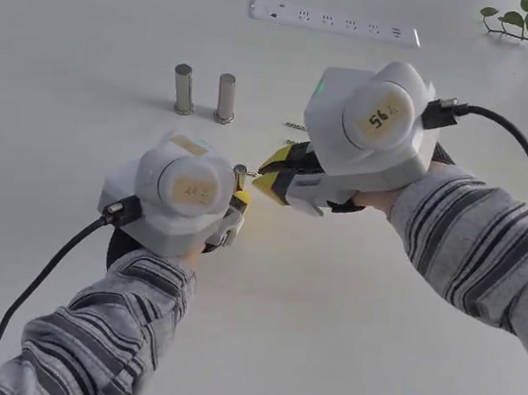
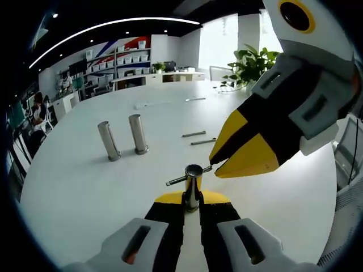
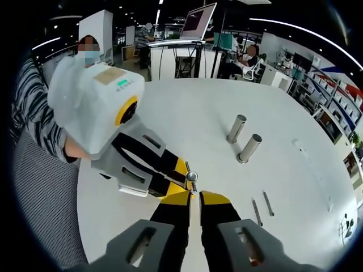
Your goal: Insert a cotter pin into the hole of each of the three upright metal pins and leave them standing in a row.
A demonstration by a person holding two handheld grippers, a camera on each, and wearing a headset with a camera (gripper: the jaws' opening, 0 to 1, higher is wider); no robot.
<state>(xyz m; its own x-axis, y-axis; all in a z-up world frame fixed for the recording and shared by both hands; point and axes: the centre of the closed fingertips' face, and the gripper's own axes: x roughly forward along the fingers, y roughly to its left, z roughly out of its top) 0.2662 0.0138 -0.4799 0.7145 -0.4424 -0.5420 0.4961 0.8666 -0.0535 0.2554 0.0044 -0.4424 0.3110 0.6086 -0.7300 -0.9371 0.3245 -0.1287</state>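
Far left on the white table, the leftmost metal pin and the neighbour metal pin stand upright, just beside each other but apart; no cotter pin can be made out in either (too small to be sure). Next along, the left gripper has its jaws closed on the shank of the third metal pin, holding it upright near the table with the head and cross-hole clear above the yellow tips. A cotter pin lies across that head: one end pokes out on the left side, so it appears to have entered the hole. The other end runs to the right gripper, whose tips are pinched nearly closed on it. From the right gripper view alone the grip cannot be confirmed, as the wire is hidden there. Further right, two spare cotter pins lie flat on the table, well apart from the work. Judgement: insertion on the first of three pins, late in the push. To do it well, the left gripper should hold the pin rigid and vertical. The right should drive straight along the hole's axis without levering, seat the cotter pin's head against the shank, then release gently so the pin doesn't tip.
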